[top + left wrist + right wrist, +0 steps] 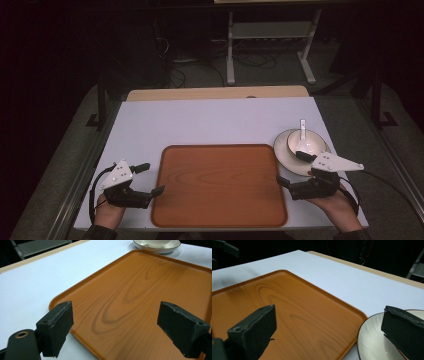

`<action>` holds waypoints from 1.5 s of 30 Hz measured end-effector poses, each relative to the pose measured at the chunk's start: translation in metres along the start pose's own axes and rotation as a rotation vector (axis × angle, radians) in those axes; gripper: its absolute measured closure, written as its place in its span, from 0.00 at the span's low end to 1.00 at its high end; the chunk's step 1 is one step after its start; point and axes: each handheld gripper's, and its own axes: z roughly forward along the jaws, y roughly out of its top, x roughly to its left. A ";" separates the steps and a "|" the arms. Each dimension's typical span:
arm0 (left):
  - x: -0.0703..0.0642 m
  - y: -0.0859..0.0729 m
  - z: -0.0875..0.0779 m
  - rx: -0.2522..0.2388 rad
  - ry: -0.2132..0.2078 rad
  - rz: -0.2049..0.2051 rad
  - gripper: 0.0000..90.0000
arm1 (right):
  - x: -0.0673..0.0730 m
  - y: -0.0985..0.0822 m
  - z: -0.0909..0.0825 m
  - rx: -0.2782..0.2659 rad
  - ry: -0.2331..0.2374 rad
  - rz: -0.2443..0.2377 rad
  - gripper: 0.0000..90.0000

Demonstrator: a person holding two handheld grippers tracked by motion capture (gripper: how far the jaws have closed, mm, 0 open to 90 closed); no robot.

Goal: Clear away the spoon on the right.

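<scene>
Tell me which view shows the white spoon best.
The high view: the white spoon stands whole in the bowl on the plate. The left gripper view catches just the plate's near edge; the right gripper view, part of the plate's rim.

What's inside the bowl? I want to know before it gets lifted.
A white spoon stands in the bowl, its handle leaning over the far rim. The bowl sits on a plate. The right gripper hides part of the near rim; other contents cannot be judged.

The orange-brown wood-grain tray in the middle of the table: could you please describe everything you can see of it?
The orange-brown wood-grain tray is a rounded rectangle with a low raised rim, lying flat and empty on the pale table. A white saucer sits just beyond its right edge. Both grippers hover open at its near corners, neither visibly touching it.
</scene>
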 end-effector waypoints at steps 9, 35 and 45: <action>0.001 0.000 -0.001 -0.005 -0.002 0.000 0.14 | -0.007 0.006 0.002 -0.009 -0.011 0.003 0.00; 0.000 0.000 0.000 -0.003 -0.009 0.000 0.14 | -0.032 0.017 0.006 -0.040 -0.041 0.042 0.00; 0.000 0.000 0.001 -0.002 -0.011 0.001 0.14 | -0.042 0.023 0.010 -0.023 -0.058 0.045 0.00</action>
